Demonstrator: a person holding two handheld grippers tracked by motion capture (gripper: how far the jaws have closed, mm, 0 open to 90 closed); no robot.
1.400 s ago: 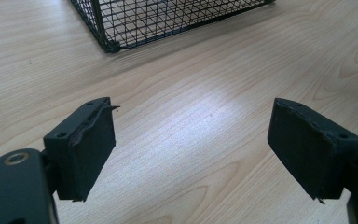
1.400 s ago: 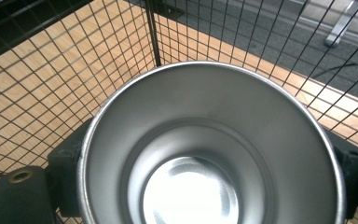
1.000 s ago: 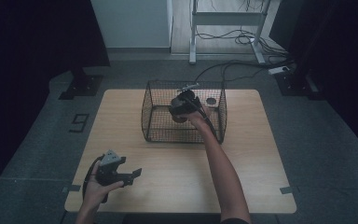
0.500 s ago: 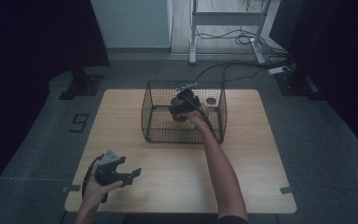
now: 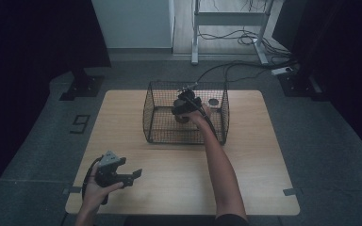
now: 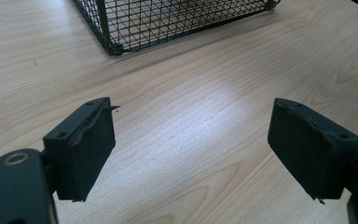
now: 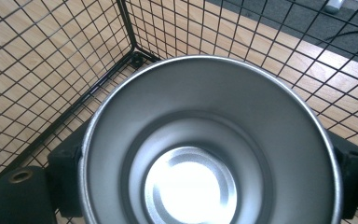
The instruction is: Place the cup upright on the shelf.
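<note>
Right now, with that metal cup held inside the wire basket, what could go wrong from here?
The right gripper clamps the smooth metal cup by its sides, so it might slip or tip on release. The cup sits close to a corner of the wire basket, and the cup or jaws could knock or snag the mesh on the way out. The left gripper stands open, away from the basket, so nothing steadies it if it gets pulled.

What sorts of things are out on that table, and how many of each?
Wire basket: 1
Metal cup, held inside the basket: 1
Small round thing beyond the basket, too small to name: 1
Hand-held grippers, left gripper and right gripper: 2
Total: 5
</note>
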